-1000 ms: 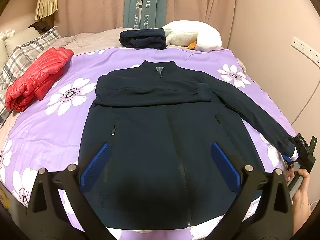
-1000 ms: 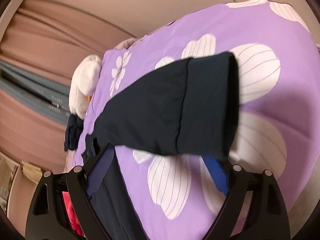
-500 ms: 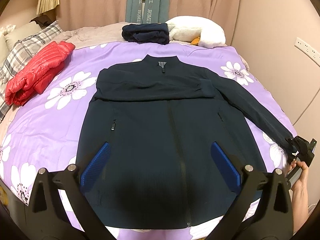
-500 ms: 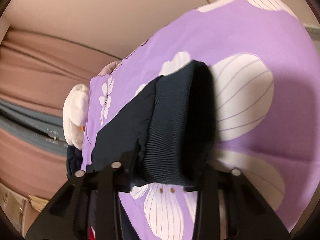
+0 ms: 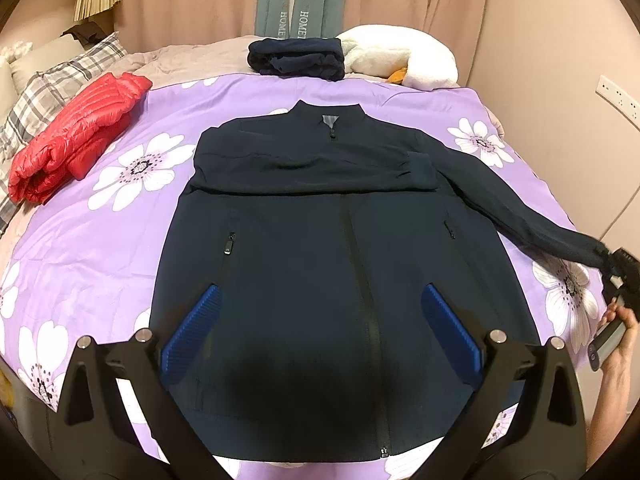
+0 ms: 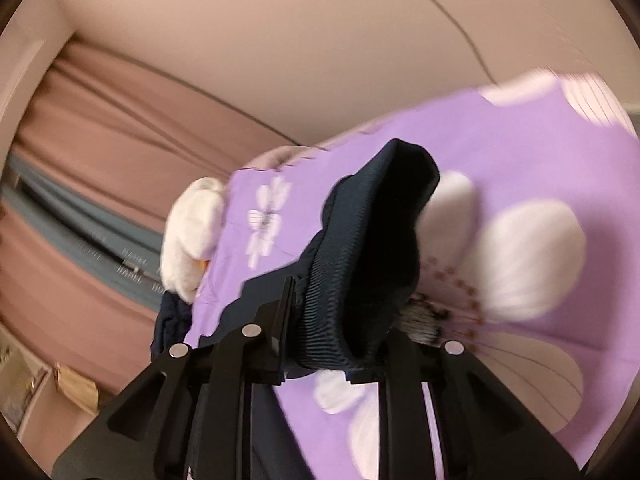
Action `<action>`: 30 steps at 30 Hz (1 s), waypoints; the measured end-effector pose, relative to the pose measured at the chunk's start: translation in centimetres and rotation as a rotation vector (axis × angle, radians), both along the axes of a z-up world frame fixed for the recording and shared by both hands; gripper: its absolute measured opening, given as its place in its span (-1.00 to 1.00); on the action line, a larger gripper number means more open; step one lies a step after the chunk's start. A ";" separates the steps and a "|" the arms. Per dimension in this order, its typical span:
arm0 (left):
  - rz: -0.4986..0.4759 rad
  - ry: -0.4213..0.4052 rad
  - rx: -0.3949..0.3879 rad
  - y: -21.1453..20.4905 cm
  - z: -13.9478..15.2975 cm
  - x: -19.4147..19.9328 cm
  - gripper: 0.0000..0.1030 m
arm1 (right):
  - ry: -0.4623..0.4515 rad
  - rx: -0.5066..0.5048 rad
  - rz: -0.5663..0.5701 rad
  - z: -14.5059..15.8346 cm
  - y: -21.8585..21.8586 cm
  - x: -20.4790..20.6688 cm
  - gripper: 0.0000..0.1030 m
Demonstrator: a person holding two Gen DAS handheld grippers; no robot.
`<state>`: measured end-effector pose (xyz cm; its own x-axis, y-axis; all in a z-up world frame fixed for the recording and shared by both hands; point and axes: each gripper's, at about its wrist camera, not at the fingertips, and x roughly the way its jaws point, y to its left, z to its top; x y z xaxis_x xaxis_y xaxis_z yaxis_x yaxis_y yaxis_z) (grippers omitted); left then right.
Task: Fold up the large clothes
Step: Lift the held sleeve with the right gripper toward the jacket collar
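A dark navy jacket lies front up on the purple flowered bedspread, zipped, with its left sleeve folded across the chest. Its right sleeve stretches out to the right. My right gripper is shut on the ribbed cuff of that sleeve and holds it lifted off the bed; in the right wrist view the gripper pinches the cuff. My left gripper is open and empty, hovering above the jacket's lower hem.
A folded red down jacket lies at the left. A folded dark garment and a white plush toy sit at the far edge. A plaid pillow is far left. A wall runs close along the right.
My right gripper has shut on the sleeve cuff and lifted it off the bed. The left gripper has risen slightly and stays open.
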<state>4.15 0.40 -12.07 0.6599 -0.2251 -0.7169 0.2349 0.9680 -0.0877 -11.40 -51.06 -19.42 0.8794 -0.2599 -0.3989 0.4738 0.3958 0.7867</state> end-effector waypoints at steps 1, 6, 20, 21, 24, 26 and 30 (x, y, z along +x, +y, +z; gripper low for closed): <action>0.000 0.000 -0.001 0.0 -0.1 0.0 0.96 | -0.003 -0.031 0.019 0.9 0.3 0.4 -0.62; 0.000 0.003 -0.007 0.2 -0.4 0.2 0.96 | 0.012 -0.192 0.115 5.4 2.7 3.4 -0.63; 0.059 0.007 -0.044 2.7 -0.8 1.3 0.96 | 0.053 -0.529 0.431 13.4 14.0 16.2 -0.63; 0.063 0.009 -0.047 3.0 -0.9 1.4 0.96 | 0.065 -0.551 0.461 13.6 15.0 17.2 -0.63; 0.077 0.021 -0.058 3.7 -1.3 1.9 0.96 | 0.121 -0.631 0.542 13.6 18.2 19.9 -0.63; 0.086 0.031 -0.068 4.2 -1.7 2.2 0.96 | 0.162 -0.690 0.589 13.1 20.4 22.0 -0.63; 0.105 0.048 -0.076 5.3 -2.4 2.8 0.96 | 0.215 -0.809 0.678 12.2 25.3 24.6 -0.63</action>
